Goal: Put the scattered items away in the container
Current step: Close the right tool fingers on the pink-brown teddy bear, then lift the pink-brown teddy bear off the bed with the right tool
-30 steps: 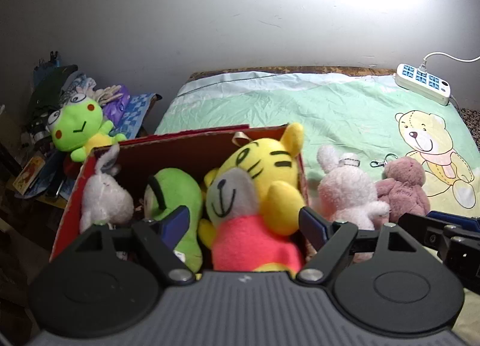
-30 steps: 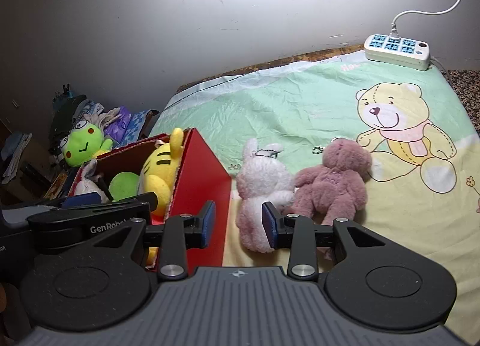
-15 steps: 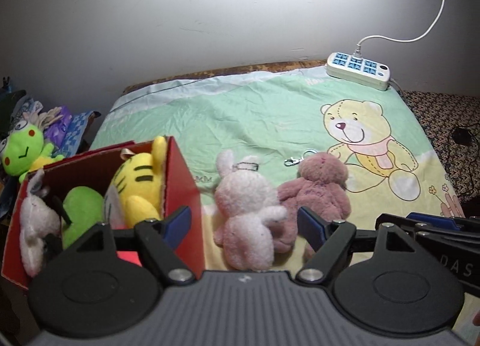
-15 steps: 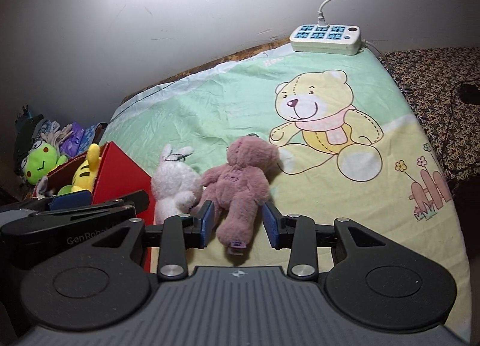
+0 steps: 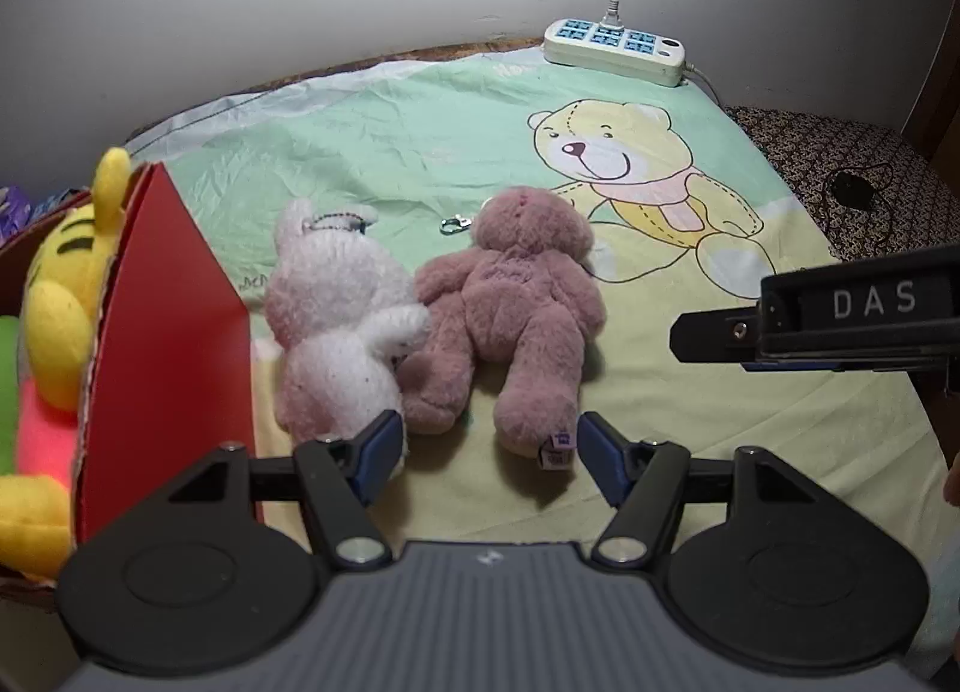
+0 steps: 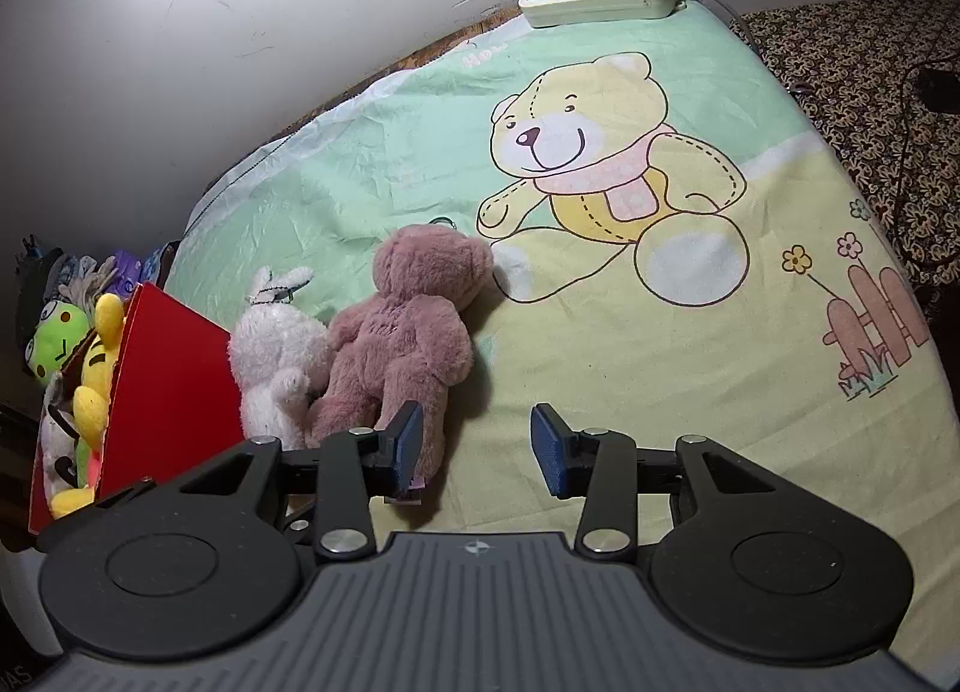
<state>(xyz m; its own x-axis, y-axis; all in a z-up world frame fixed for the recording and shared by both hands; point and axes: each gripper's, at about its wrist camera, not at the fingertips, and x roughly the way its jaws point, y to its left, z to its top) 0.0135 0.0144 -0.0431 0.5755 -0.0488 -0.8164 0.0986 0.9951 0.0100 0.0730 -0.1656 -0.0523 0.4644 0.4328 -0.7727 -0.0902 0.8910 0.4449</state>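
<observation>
Both your grippers, left (image 5: 483,452) and right (image 6: 475,443), gape empty over the fuzzy mauve plush bear (image 5: 516,314), lying touching the fluffy white plush rabbit (image 5: 336,320) beside the red cardboard box (image 5: 168,344).

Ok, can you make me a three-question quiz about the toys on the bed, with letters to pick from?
1. Where is the white bunny?
A. inside the red box
B. between the red box and the pink bear
C. on the power strip

2. How many soft toys lie on the bed sheet outside the box?
A. two
B. four
C. none

3. What is the left gripper doing?
A. squeezing the bunny
B. holding the yellow tiger
C. open, holding nothing

Answers:
1 B, the bunny lies beside the box wall with the bear on its other side.
2 A, only the bunny and the bear lie there.
3 C, its fingers stand apart, with only the bear's legs between them, not gripped.
</observation>
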